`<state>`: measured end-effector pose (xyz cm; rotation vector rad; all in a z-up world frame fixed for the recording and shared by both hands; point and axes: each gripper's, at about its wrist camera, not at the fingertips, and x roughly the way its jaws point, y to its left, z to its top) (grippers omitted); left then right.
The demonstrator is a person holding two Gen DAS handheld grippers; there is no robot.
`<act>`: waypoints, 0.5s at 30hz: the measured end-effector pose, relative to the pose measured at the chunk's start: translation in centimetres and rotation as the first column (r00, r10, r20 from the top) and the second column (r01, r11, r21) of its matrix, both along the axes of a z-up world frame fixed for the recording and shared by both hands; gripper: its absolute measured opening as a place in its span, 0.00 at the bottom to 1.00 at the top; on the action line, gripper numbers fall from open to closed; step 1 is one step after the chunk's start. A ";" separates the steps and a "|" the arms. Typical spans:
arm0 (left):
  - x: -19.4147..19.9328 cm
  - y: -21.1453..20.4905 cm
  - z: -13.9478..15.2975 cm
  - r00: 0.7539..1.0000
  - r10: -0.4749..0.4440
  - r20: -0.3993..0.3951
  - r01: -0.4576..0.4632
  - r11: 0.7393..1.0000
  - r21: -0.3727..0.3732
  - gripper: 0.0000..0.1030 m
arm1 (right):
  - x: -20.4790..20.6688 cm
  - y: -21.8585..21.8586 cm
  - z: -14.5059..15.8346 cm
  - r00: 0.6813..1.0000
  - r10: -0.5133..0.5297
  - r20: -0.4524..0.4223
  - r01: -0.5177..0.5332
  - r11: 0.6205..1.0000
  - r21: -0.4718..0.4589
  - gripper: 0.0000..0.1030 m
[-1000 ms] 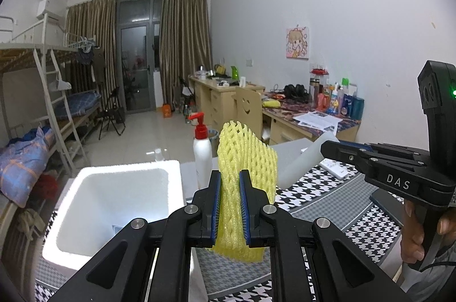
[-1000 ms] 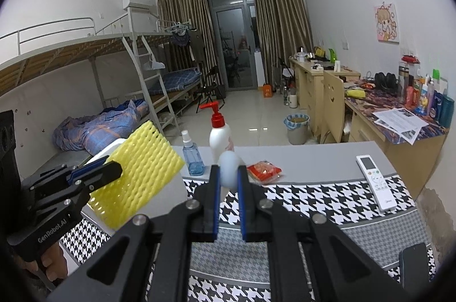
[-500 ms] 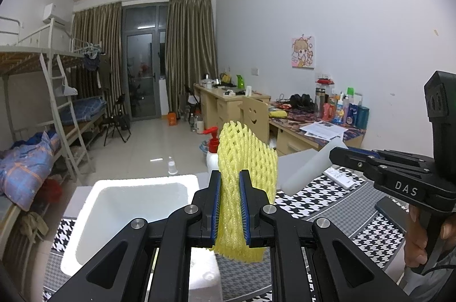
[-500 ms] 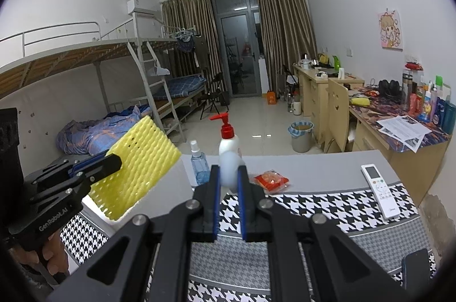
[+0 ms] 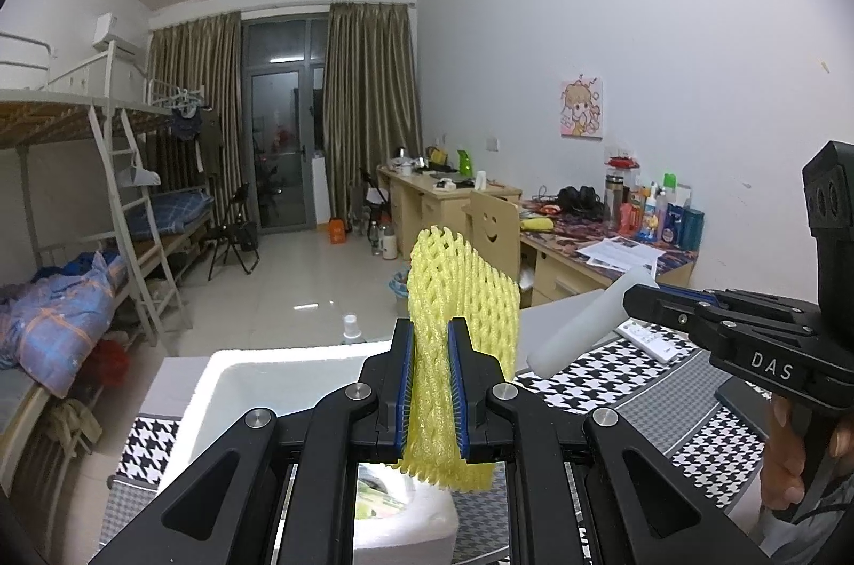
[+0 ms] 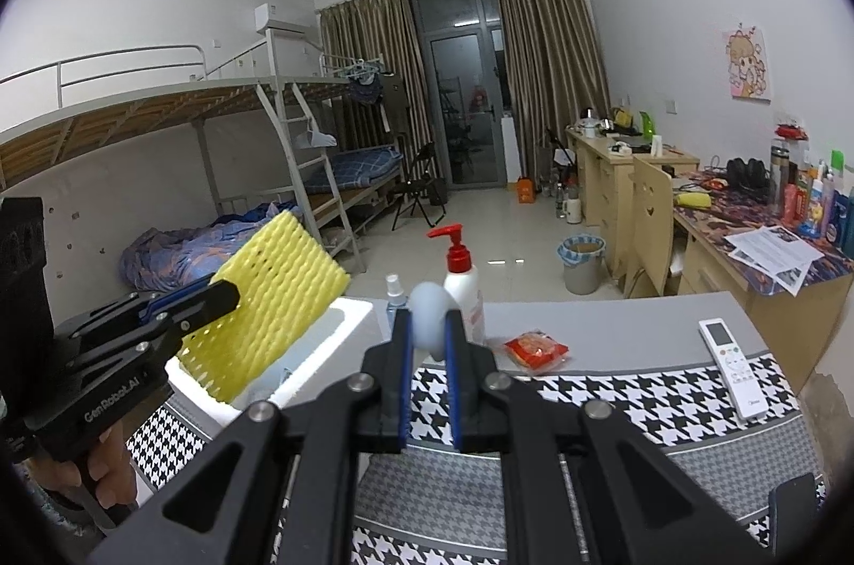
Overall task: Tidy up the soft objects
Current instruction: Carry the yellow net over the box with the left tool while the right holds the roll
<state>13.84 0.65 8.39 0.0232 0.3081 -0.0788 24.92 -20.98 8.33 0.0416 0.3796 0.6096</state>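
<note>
- My left gripper [image 5: 431,383] is pinching one yellow foam net sleeve [image 5: 461,298]; the sleeve stands upright between the blue pads and sticks out above and below them.
- From my right camera that same left gripper [image 6: 221,295] shows at the left edge, holding the sleeve [image 6: 267,303] tilted in the air over the near rim of the one white foam box [image 6: 347,317].
- My right gripper [image 6: 428,338] is clamped on one pale, whitish foam piece [image 6: 427,298], whose rounded end rises above the pads.
- In the left view the right gripper [image 5: 630,298] comes in from the right with that pale piece [image 5: 579,330] jutting out, held above the houndstooth table cloth [image 5: 614,383].
- The foam box [image 5: 224,378] sits open on the table under and ahead of my left gripper.
- On the table beyond: one pump bottle with a red top [image 6: 461,282], one small spray bottle [image 6: 394,293], one red snack packet [image 6: 536,346], one white remote control [image 6: 734,365].
- Two hands show, one on each grip handle [image 5: 790,453] [image 6: 104,474].
</note>
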 end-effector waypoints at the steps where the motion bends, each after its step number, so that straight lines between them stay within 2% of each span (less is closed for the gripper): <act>1: 0.0 0.1 0.1 1.000 0.002 0.002 -0.002 1.000 0.000 0.13 | 0.0 0.1 0.0 1.000 0.002 0.001 -0.002 1.000 0.002 0.13; 15: 0.0 2.4 0.1 0.997 0.078 0.004 -0.078 0.997 -0.005 0.13 | 0.2 2.1 0.4 0.998 0.063 0.004 -0.063 0.998 0.014 0.13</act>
